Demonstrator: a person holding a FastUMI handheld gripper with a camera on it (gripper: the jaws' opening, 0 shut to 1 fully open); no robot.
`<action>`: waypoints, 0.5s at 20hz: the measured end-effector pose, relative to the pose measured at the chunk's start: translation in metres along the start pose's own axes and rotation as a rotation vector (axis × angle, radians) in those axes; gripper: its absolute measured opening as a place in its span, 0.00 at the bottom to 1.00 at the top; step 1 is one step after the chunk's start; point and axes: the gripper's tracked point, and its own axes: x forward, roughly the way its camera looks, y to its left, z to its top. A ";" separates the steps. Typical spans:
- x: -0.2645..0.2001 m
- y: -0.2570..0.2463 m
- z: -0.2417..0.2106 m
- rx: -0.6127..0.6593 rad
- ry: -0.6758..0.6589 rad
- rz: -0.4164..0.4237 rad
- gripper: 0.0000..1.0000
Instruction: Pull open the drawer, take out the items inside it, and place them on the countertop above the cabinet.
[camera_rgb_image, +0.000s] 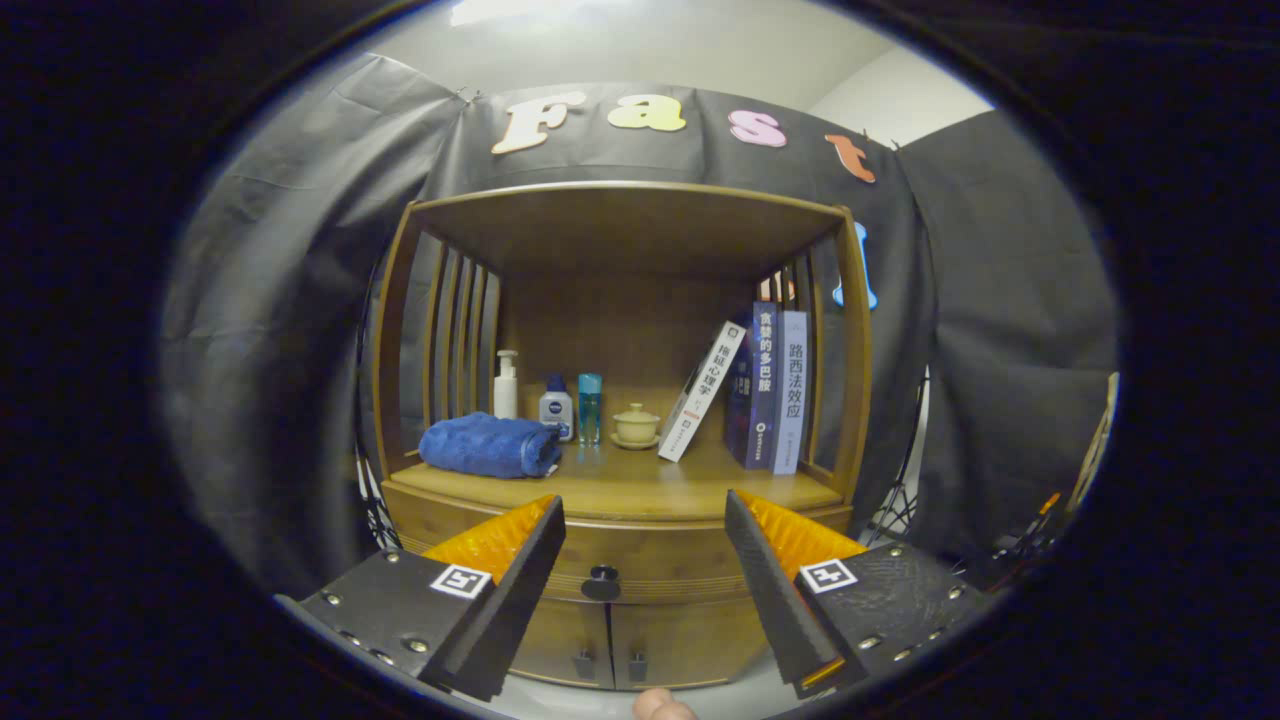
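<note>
A wooden cabinet stands ahead of me, with its drawer (640, 560) closed under the countertop (640, 485). A small dark round knob (601, 582) sits on the drawer front, between my fingers and a little beyond them. My gripper (645, 515) is open, nothing between its fingers, and some way short of the cabinet. The drawer's contents are hidden. Two lower doors (625, 640) with small handles show below the drawer.
On the countertop lie a folded blue towel (490, 445), a white pump bottle (506, 385), two small bottles (572, 408), a lidded ceramic cup (636, 425) and several books (765, 390), one leaning. Wooden side slats and a roof board enclose the shelf. A fingertip (660, 706) shows below.
</note>
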 end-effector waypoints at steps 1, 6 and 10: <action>0.007 0.002 -0.010 0.015 0.020 0.008 0.97; 0.041 0.017 -0.066 0.137 0.147 0.062 0.97; 0.071 0.028 -0.109 0.137 0.231 0.078 0.98</action>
